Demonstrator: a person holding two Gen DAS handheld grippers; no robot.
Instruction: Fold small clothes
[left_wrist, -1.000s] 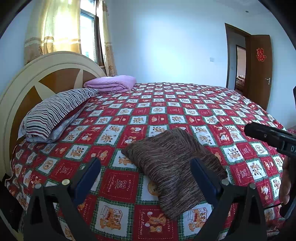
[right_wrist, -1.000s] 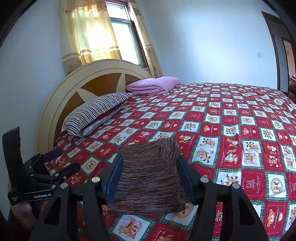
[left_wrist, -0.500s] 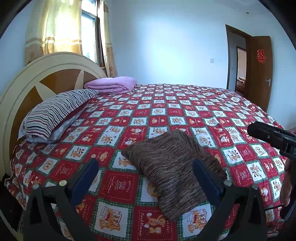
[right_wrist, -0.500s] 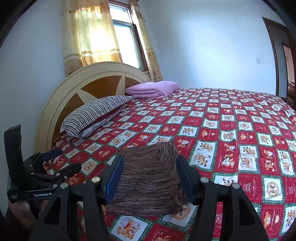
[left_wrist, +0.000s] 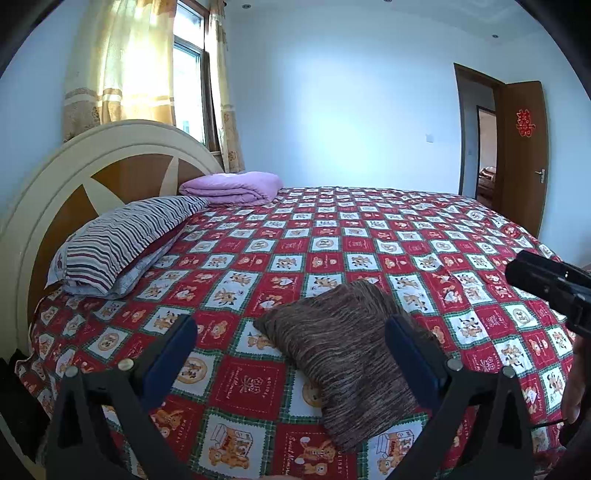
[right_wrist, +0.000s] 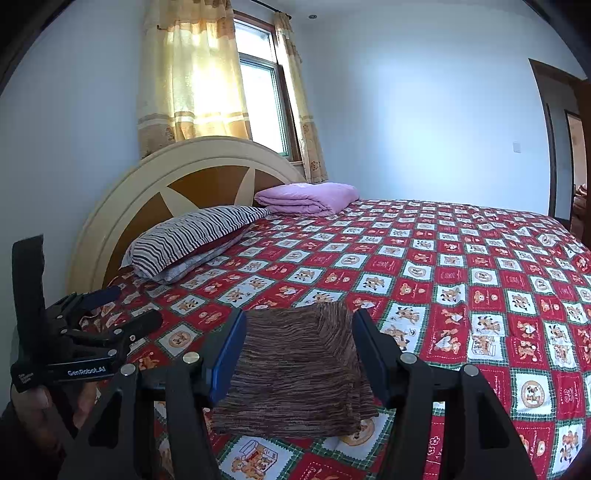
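Hovering just above the bed, the right gripper (right_wrist: 299, 354) is standing partly open, its blue pads either side of the folded brown cloth (right_wrist: 295, 373) in its own view, and gripping nothing; whether the pads are brushing the cloth's edges I cannot tell. The left gripper (left_wrist: 291, 354) is gaping wider, also empty, with one finger (left_wrist: 413, 354) overlapping the cloth's (left_wrist: 343, 362) right side in its view and the other well off to the left.

The cloth is lying flat as a neat, roughly rectangular bundle near the front edge of the bed. Seen from the left wrist, its long axis is running diagonally, from the near right toward the far left, with one corner pointing up toward the middle of the bed.

Under it, a red, white and green checked bedspread (left_wrist: 369, 236) with bear prints is covering the bed. A striped pillow (left_wrist: 122, 243) is leaning by the rounded headboard (left_wrist: 110, 147), with a folded lilac blanket (left_wrist: 232, 188) beyond it. Sun is coming through yellow curtains (right_wrist: 192, 81), and a brown door (left_wrist: 521, 155) is standing open at the right.
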